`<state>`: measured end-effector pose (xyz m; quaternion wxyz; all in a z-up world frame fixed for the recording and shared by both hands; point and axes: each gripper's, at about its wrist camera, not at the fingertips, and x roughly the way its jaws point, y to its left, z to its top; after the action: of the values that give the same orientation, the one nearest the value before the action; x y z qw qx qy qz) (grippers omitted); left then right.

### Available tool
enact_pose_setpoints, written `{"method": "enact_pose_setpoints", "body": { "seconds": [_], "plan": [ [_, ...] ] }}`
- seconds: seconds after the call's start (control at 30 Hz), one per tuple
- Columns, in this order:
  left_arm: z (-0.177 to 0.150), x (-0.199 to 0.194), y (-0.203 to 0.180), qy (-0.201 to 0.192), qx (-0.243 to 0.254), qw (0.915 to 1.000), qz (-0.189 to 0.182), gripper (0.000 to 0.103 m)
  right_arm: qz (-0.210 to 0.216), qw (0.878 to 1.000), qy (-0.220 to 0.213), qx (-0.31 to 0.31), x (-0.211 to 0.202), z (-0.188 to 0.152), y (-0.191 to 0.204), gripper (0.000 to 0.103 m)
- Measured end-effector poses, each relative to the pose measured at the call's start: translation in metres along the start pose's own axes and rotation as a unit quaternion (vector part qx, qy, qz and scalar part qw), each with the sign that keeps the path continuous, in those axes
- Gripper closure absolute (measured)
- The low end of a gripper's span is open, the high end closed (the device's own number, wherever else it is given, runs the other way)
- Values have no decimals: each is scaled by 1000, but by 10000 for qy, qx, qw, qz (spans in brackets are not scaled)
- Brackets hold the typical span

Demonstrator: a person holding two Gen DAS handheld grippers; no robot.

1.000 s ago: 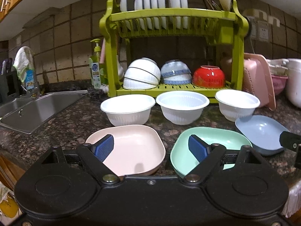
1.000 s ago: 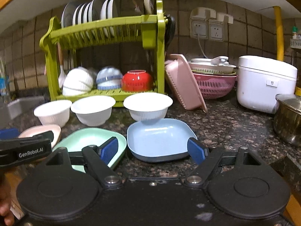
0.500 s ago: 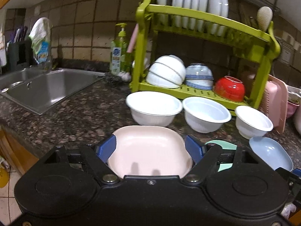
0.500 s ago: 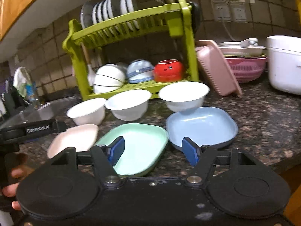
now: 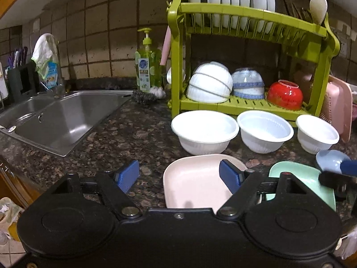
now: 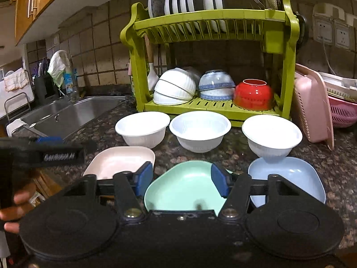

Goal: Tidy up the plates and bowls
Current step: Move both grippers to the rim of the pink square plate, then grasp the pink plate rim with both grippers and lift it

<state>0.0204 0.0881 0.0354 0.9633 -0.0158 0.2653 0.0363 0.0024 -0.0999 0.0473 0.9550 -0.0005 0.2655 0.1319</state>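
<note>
Both tongs spread wide and empty over the plates in front of the green dish rack.

Left tongs hover at the pink plate; right tongs straddle the green plate. The blue plate lies rightmost on the tabletop. Between plates and rack stand three white bowls.

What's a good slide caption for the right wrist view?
Open right gripper poised over the green plate, flanked by pink plate and blue plate, three white bowls lined before the dish rack.
</note>
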Motion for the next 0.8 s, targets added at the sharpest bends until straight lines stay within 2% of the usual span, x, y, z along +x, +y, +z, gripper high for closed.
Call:
{"method": "enact_pose_setpoints", "body": {
  "seconds": [0.1,0.17,0.37,0.57,0.63,0.73,0.8],
  "plan": [
    [3,8,8,285,-31,9994,-203,26,137,9997,147,116,11,9,-3,44],
    [4,15,13,527,-83,9982,-272,33,308,9986,322,268,21,15,-5,53],
    [8,33,26,1191,-264,9916,-439,37,798,9914,793,675,53,36,-4,55],
    [14,42,35,1432,-275,9885,-403,42,1073,9830,1241,819,88,50,8,64],
    [16,45,39,1535,-340,9867,-423,43,1029,9826,1304,836,99,52,13,64],
    [17,52,45,1686,-468,9834,-477,43,984,9820,1411,783,111,52,18,71],
    [17,56,47,1753,-508,9820,-485,48,970,9810,1492,769,117,50,20,75]
  ]
}}
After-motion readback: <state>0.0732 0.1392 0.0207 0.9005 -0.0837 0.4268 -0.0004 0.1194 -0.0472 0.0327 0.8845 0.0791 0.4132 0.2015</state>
